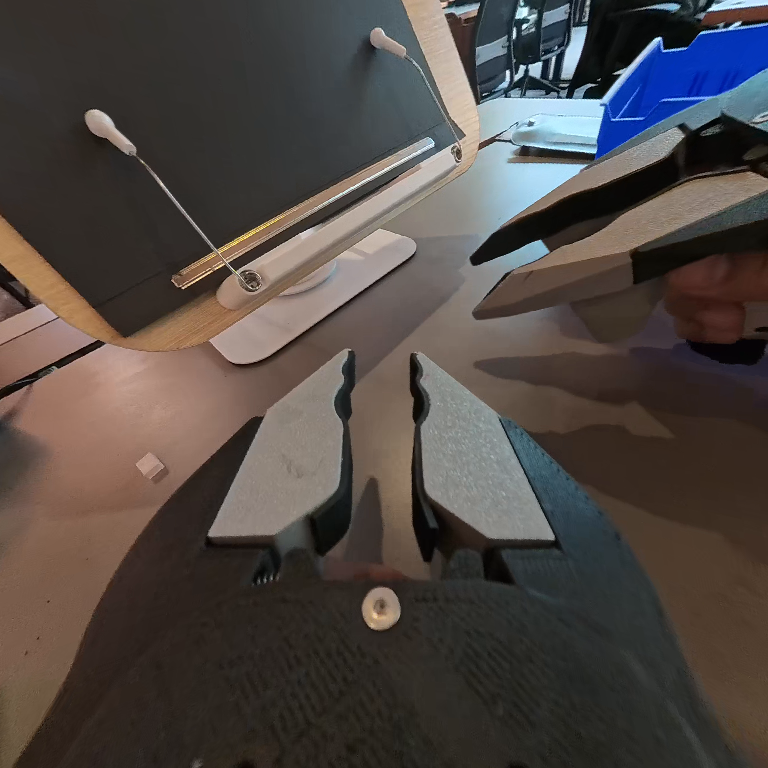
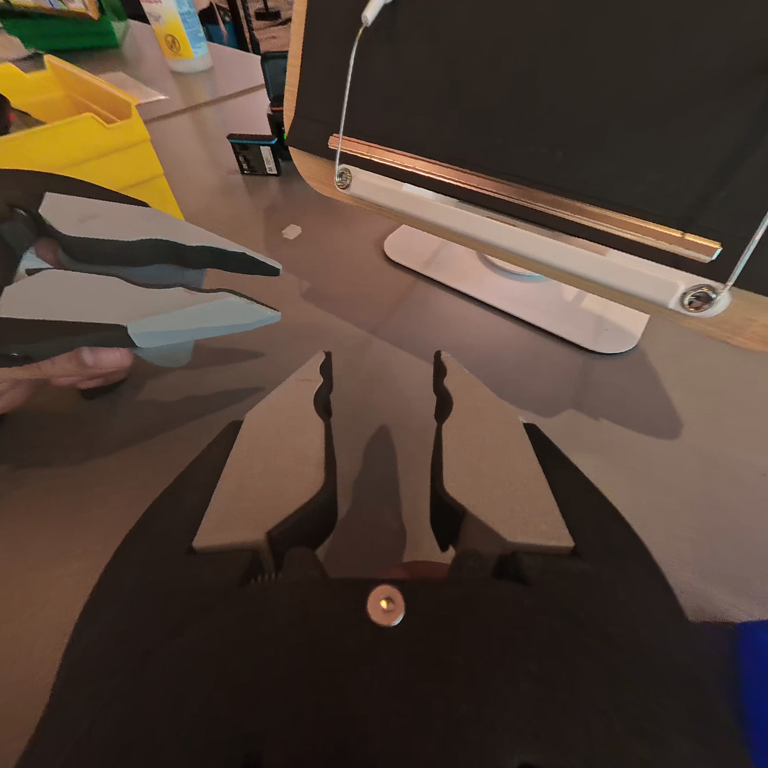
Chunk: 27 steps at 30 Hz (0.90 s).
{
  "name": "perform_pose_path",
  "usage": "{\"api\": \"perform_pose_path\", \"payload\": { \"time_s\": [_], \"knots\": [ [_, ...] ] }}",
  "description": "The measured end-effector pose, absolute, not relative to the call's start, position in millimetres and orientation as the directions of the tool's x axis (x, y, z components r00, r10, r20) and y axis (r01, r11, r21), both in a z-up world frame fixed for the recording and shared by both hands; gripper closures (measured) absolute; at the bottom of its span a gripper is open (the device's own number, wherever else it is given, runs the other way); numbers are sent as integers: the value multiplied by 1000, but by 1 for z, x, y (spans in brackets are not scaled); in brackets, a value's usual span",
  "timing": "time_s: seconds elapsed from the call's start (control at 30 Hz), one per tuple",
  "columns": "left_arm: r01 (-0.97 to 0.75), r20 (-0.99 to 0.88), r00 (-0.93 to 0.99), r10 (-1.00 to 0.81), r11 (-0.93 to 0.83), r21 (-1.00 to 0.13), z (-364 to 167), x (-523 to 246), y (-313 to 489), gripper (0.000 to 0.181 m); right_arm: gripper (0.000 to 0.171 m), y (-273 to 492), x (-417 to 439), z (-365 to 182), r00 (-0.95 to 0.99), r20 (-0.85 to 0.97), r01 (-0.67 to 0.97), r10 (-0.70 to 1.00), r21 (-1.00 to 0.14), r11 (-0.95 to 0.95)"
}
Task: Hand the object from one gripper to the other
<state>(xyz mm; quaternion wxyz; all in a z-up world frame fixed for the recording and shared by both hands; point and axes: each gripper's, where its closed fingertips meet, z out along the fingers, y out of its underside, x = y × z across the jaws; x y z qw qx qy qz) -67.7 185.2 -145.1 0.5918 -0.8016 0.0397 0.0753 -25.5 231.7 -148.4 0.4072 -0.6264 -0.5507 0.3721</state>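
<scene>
A thin metal strip [image 1: 303, 216] lies on the white ledge of a tilted book stand [image 1: 208, 104] with a black face and a wooden rim. It also shows in the right wrist view [image 2: 519, 199]. A small white cube [image 1: 150, 465] lies on the table; it shows in the right wrist view too [image 2: 291, 231]. My left gripper [image 1: 382, 357] is open and empty, just in front of the stand's base. My right gripper [image 2: 380, 357] is open and empty. Each gripper shows in the other's view, to the right [image 1: 473, 286] and to the left [image 2: 279, 291], apart from each other.
A blue bin [image 1: 673, 83] and a flat metal plate [image 1: 557, 129] sit at the back right. A yellow bin [image 2: 83, 133], a small black box [image 2: 255, 154] and a bottle [image 2: 178, 37] stand to the left of the stand. Office chairs are behind. To reach the small white cube [image 1: 150, 465] in a straight line is about 15 cm for my left fingers, about 25 cm for my right.
</scene>
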Motion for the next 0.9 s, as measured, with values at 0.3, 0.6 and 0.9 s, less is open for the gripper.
{"api": "perform_pose_path", "payload": {
  "time_s": [0.3,0.6,0.9],
  "knots": [
    [-12,-29,999,40,-367,-930,-153,-48,163,135,119,215,-36,-176,43,36,487,998,-874,10],
    [-11,-19,1000,16,-419,-908,-39,-82,55,115,120,213,-37,-178,34,49,497,998,-868,26],
    [160,26,981,192,-723,-672,-100,-237,-72,129,121,211,-38,-180,22,60,506,998,-861,41]
  ]
}}
